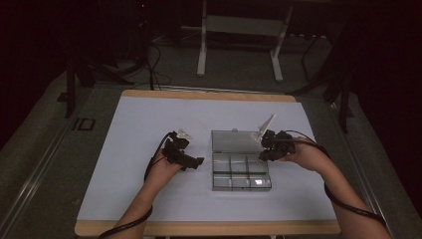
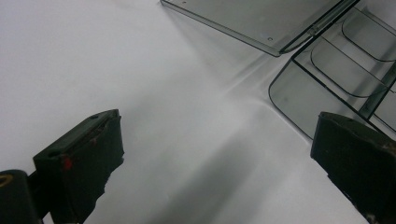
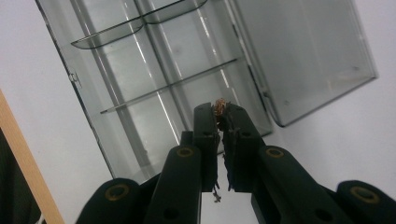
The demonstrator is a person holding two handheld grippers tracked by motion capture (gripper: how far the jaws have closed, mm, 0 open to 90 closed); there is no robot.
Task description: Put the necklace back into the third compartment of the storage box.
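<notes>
A clear plastic compartment box (image 1: pixel 241 174) lies open in the middle of the white mat, its lid (image 1: pixel 233 140) flat behind it. My right gripper (image 1: pixel 262 149) hovers at the box's right edge. In the right gripper view my right gripper (image 3: pixel 220 111) is shut on a small brownish piece (image 3: pixel 220 103) pinched at the very tips, above the box's compartments (image 3: pixel 154 70). My left gripper (image 1: pixel 192 148) rests left of the box. In the left gripper view my left gripper (image 2: pixel 217 122) stands wide open over bare mat, with the box's corner (image 2: pixel 299 98) and lid (image 2: pixel 261 18) just beyond.
The white mat (image 1: pixel 139 124) covers a wood-edged table (image 1: pixel 209 228). The table's wooden edge (image 3: pixel 28 177) runs close behind the box in the right gripper view. A metal stand (image 1: pixel 239 45) sits on the floor beyond the table. Bare mat lies left and right of the box.
</notes>
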